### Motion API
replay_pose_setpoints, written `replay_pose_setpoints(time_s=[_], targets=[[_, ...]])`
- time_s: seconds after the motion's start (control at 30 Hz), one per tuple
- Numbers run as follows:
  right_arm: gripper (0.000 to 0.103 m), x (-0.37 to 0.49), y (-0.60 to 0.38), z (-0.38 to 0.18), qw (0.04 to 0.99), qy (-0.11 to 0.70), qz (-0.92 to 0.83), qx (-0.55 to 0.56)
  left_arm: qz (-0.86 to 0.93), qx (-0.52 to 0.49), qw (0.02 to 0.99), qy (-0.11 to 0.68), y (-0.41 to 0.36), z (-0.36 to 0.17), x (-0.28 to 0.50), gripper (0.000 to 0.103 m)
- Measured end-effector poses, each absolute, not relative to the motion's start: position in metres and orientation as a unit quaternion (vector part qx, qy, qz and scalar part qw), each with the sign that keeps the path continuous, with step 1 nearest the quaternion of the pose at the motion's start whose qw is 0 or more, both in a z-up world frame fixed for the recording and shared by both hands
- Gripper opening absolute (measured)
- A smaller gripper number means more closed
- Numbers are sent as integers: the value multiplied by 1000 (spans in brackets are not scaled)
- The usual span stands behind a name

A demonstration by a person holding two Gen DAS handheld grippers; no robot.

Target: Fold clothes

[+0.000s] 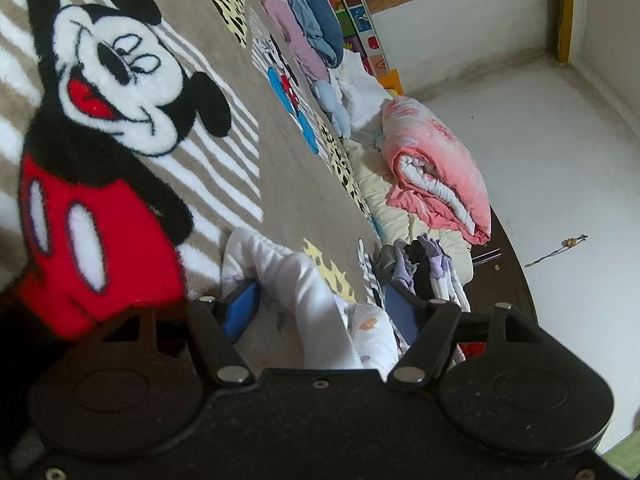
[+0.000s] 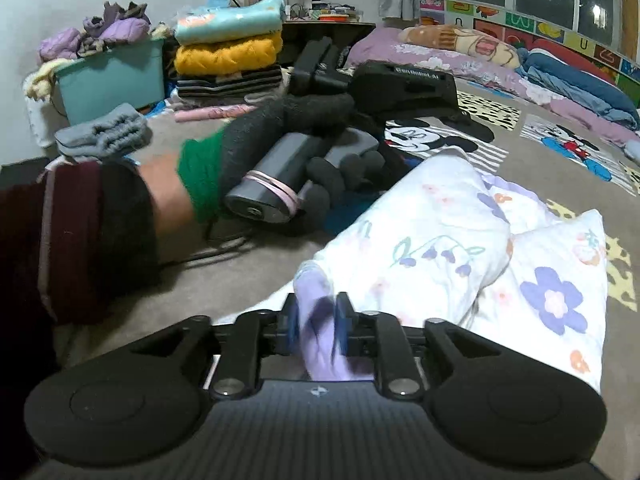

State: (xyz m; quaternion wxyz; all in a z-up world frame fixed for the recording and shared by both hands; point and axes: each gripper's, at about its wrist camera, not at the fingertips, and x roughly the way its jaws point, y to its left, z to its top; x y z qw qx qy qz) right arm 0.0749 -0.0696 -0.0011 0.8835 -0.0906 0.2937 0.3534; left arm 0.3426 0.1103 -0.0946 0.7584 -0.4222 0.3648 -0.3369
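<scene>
A white floral garment (image 2: pixel 460 240) lies bunched on the Mickey Mouse blanket (image 2: pixel 540 152). My right gripper (image 2: pixel 318 320) is shut on the garment's lilac cuff, low near the blanket. In the left wrist view my left gripper (image 1: pixel 320 304) is open, its blue pads (image 1: pixel 240 308) on either side of a white fold of the same garment (image 1: pixel 304 300). The gloved left hand holding that gripper (image 2: pixel 304 152) shows in the right wrist view, above the garment's far end.
A stack of folded clothes (image 2: pixel 230 52) and a teal bin (image 2: pixel 112 76) of clothes stand at the back left. A folded grey item (image 2: pixel 104 132) lies near them. A pink quilt (image 1: pixel 436 168) and bedding (image 2: pixel 560 80) line the bed's edges.
</scene>
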Motion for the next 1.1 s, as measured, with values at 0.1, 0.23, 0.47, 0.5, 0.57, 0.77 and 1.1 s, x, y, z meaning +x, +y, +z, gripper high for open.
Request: replay_pose_setpoints(time_s=[0.1, 0.23, 0.47, 0.5, 0.57, 0.77, 1.1], targets=[[38, 70, -72, 3, 879, 302, 359, -85, -336, -420, 760, 364, 109, -95, 343, 71], [36, 74, -73, 11, 884, 297, 350, -88, -336, -419, 761, 363, 108, -95, 342, 71], [38, 127, -60, 3, 902, 295, 285, -132, -337, -425, 757, 364, 108, -95, 344, 71], [38, 141, -57, -9, 896, 318, 275, -141, -336, -426, 757, 365, 109, -95, 344, 71], [38, 162, -66, -36, 888, 357, 272, -101, -334, -430, 756, 365, 112, -92, 342, 71], [38, 165, -80, -37, 894, 349, 277, -55, -318, -420, 785, 325, 134, -64, 324, 72], [39, 163, -87, -39, 896, 349, 273, -15, -364, -349, 776, 379, 85, -79, 327, 77]])
